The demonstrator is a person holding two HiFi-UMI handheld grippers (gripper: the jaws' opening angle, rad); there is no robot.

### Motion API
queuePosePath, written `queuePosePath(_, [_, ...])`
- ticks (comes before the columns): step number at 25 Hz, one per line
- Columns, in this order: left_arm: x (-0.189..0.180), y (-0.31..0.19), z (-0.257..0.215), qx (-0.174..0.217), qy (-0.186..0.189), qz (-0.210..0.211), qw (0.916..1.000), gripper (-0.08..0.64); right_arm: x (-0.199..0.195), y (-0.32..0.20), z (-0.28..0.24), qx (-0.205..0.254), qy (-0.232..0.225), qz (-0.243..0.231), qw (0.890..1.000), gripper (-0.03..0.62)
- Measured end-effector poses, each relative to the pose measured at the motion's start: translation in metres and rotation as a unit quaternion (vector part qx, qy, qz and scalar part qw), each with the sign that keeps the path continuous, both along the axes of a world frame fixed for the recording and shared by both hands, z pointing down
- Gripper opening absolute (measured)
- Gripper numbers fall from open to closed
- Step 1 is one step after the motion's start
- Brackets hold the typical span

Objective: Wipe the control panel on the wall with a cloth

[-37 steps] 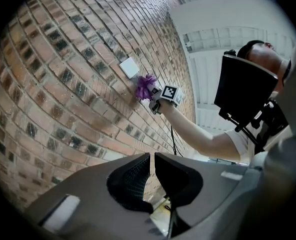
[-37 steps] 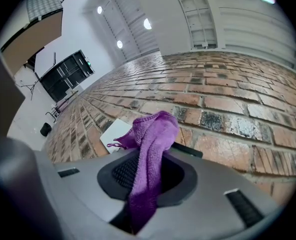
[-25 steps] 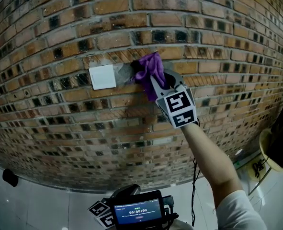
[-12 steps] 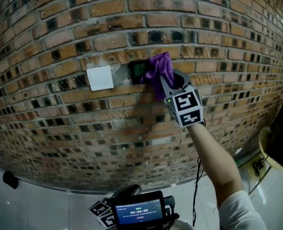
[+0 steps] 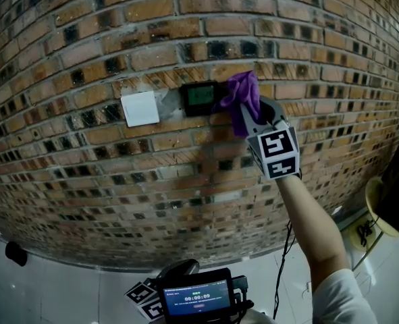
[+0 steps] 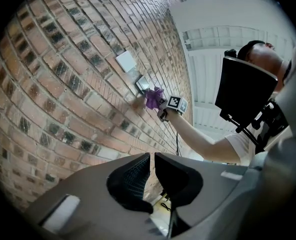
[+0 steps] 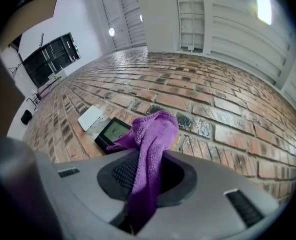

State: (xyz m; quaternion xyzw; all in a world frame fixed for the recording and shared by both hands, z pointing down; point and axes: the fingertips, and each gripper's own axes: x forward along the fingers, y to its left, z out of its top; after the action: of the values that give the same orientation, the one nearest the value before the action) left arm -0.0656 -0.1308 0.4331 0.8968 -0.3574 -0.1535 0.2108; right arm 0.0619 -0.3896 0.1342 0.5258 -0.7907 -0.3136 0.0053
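Brick wall (image 5: 84, 46) fills pretty much the whole head view, reddish-brown bricks with dark glazed ones mixed in. Mounted on it is the small black rectangular control panel with a greenish screen (image 5: 199, 98), about mid-height on the wall, and its screen is in plain sight.

Just to the right of the panel is the purple microfibre cloth (image 5: 241, 96), bunched up and pressed against the brick, with its left edge touching or overlapping the panel's right side. The right gripper (image 5: 245, 115) is clamped on that cloth: in the right gripper view the fabric runs down between the two dark ribbed pads and hangs out below them. The gripper's cube with black-and-white square markers (image 5: 275, 152) sits just behind the jaws, and the person's bare forearm (image 5: 307, 221) reaches up to it from a white sleeve (image 5: 334, 295) at the bottom right.

On the other side of the panel, just beside it, there's a plain white square wall plate (image 5: 140, 109).

The left gripper (image 6: 152, 166) is held low, well away from the wall action. Its jaws are pulled together with only a sliver of a gap and nothing between them. Pale glossy floor (image 5: 50, 282) shows along the bottom of the head view.
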Motion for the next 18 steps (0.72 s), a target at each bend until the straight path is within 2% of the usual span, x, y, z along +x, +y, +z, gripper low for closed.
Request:
queuePosePath(8, [0.002,0.0,0.002,-0.002,0.002,0.005,1.0,0.032,0.012,0.018,-0.009,0.014,-0.005,0.001,1.0,0.08])
queuePosePath(18, [0.006,0.0,0.002,-0.005,0.005,0.013,0.9999,0.032,0.02,0.036,0.014,-0.005,0.0,-0.004,1.0,0.08])
